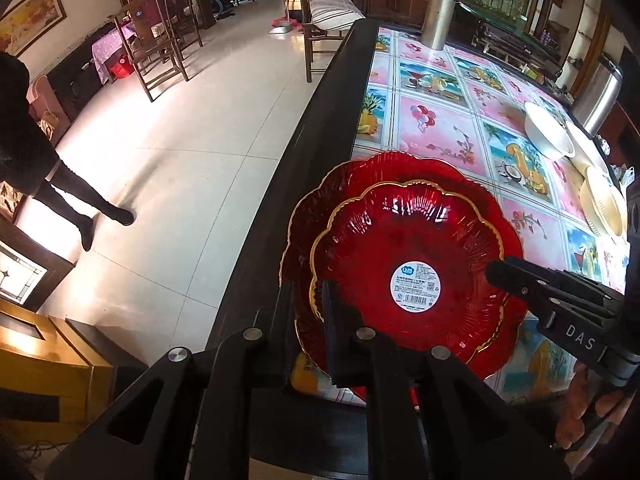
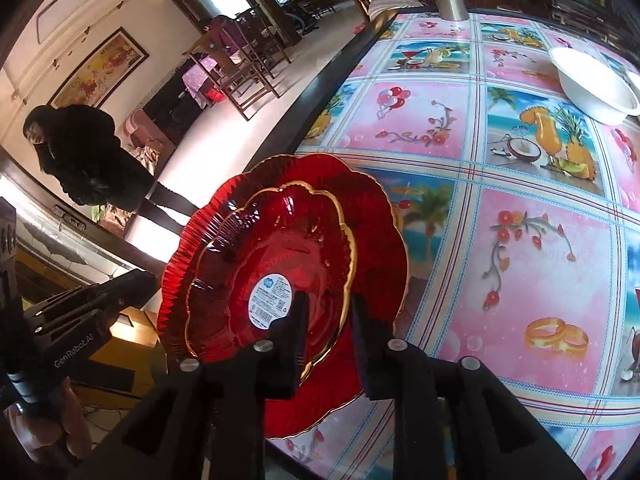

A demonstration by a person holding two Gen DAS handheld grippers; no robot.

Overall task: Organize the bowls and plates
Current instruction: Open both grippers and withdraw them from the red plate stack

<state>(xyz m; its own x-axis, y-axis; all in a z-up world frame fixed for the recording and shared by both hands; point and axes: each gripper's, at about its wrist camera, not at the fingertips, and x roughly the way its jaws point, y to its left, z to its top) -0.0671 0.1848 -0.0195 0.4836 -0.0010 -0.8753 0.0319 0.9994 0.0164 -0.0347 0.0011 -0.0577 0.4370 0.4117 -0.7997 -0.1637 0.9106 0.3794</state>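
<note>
A small red glass plate (image 1: 404, 248) with a gold rim and a white label sits on a larger red plate (image 1: 348, 176) near the table's left edge. My left gripper (image 1: 308, 304) straddles the left rims of both plates, its fingers (image 1: 332, 332) a narrow gap apart. My right gripper (image 2: 330, 312) straddles the small plate's (image 2: 280, 248) right rim, over the larger plate (image 2: 372, 240), jaws slightly apart. It also shows in the left wrist view (image 1: 500, 268). White bowls (image 1: 548, 132) and a cream bowl (image 1: 600, 208) stand at the table's right.
The table (image 2: 520, 240) has a pink patterned cloth and a dark edge (image 1: 320, 140). A steel cylinder (image 1: 438, 16) stands at the far end. A person in black (image 2: 88, 156) stands on the tiled floor to the left, near wooden chairs (image 1: 156, 40).
</note>
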